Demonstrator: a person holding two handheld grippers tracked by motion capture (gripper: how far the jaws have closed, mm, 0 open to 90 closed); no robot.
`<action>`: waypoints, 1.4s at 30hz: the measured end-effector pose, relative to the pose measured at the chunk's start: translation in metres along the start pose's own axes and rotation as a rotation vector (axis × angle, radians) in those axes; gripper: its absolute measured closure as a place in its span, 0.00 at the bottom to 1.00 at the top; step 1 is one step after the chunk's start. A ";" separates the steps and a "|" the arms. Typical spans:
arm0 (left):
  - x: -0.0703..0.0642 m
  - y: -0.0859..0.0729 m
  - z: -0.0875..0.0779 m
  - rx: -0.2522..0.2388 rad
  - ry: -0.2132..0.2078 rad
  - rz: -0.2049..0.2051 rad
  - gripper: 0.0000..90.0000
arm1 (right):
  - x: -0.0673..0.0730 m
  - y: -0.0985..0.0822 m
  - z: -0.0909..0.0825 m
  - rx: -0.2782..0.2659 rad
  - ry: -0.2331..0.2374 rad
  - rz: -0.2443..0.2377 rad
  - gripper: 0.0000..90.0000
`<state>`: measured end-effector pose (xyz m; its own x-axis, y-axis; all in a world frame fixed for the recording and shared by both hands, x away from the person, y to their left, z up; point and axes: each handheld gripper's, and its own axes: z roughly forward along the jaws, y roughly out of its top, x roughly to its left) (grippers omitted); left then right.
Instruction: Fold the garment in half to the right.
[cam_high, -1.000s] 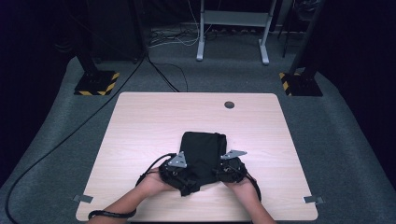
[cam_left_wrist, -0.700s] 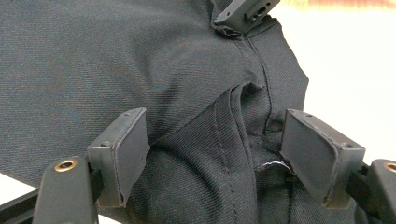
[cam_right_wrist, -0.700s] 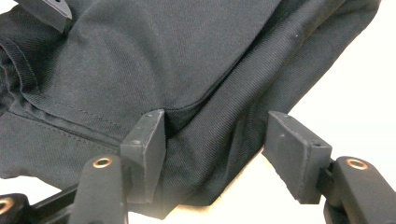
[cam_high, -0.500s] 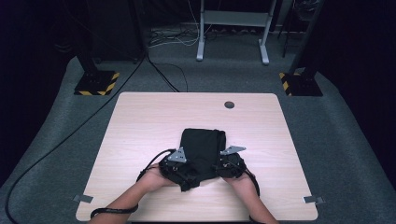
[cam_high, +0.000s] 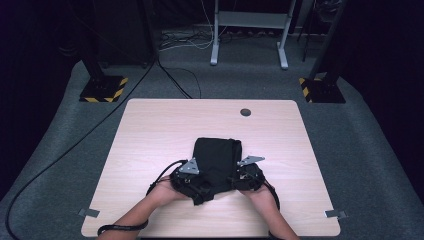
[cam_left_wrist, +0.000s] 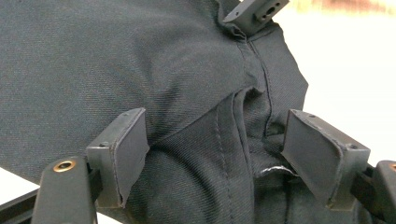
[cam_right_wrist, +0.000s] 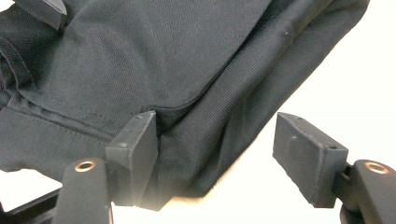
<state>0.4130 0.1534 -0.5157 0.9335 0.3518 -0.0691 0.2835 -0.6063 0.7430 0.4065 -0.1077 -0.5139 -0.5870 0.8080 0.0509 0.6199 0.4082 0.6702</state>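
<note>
A folded black garment lies on the light wooden table, near the front edge. My left gripper is at its near left corner. In the left gripper view the left gripper stands open astride a seamed fold of the garment. My right gripper is at the near right corner. Its jaws have just been opening. In the right gripper view the right gripper is open, with the garment's thick edge against one pad and bare table beside the other.
A round cable hole sits near the table's far edge. Tape marks are at the near corners. Beyond the table, stands on yellow-black striped bases flank a white frame, and a black cable crosses the carpet.
The right hand has shifted a little at the garment's near corner. The left hand and the garment lie as before.
</note>
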 end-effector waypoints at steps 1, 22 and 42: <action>0.000 0.001 -0.001 -0.002 -0.006 -0.013 0.23 | 0.000 0.000 -0.002 0.001 0.000 -0.001 0.32; 0.000 0.011 -0.037 -0.142 0.041 -0.060 0.17 | 0.003 0.004 -0.044 -0.089 0.022 0.022 0.21; 0.015 -0.008 -0.058 -0.178 0.126 -0.148 0.16 | 0.002 -0.010 -0.061 -0.129 0.034 0.030 0.18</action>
<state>0.4120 0.2046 -0.4845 0.8468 0.5202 -0.1110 0.3617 -0.4101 0.8373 0.3674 -0.1365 -0.4750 -0.5878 0.8033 0.0958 0.5665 0.3242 0.7576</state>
